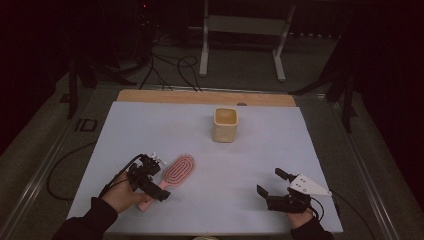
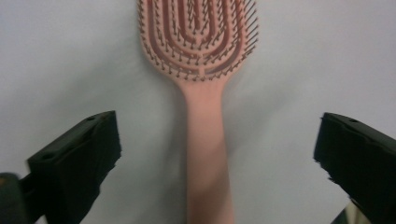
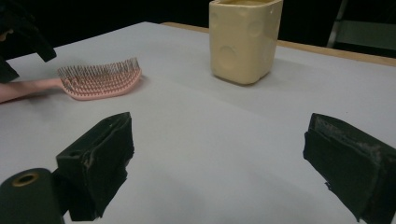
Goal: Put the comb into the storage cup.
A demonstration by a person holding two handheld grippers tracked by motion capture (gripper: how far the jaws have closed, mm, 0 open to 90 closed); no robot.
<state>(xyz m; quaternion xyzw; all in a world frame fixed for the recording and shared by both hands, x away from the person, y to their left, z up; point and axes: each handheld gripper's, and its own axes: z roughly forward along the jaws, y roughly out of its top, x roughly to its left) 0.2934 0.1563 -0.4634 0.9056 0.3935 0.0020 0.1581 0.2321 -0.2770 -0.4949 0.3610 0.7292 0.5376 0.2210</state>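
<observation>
The left gripper [image 2: 217, 154] stands with its jaws spread wide on either side of the pink hairbrush [image 2: 201, 93], whose handle runs straight up between them without touching either pad. In the high view that gripper [image 1: 147, 180] hovers over the handle end, near the front left of the tabletop [image 1: 150, 125], and the brush lies flat with its bristles up, its head angled toward the cream cup [image 1: 225, 125] that sits well apart, farther back. The right gripper [image 1: 280, 192] rests at the front right, jaws also open and holding nothing, pointing toward the cup [image 3: 245, 39].

The step in hand looks like the grasp of the brush by its handle. The next move probably calls for lowering the left jaws around the handle and closing squarely on it, keeping the handle centred so the narrow shaft does not twist or slip.
</observation>
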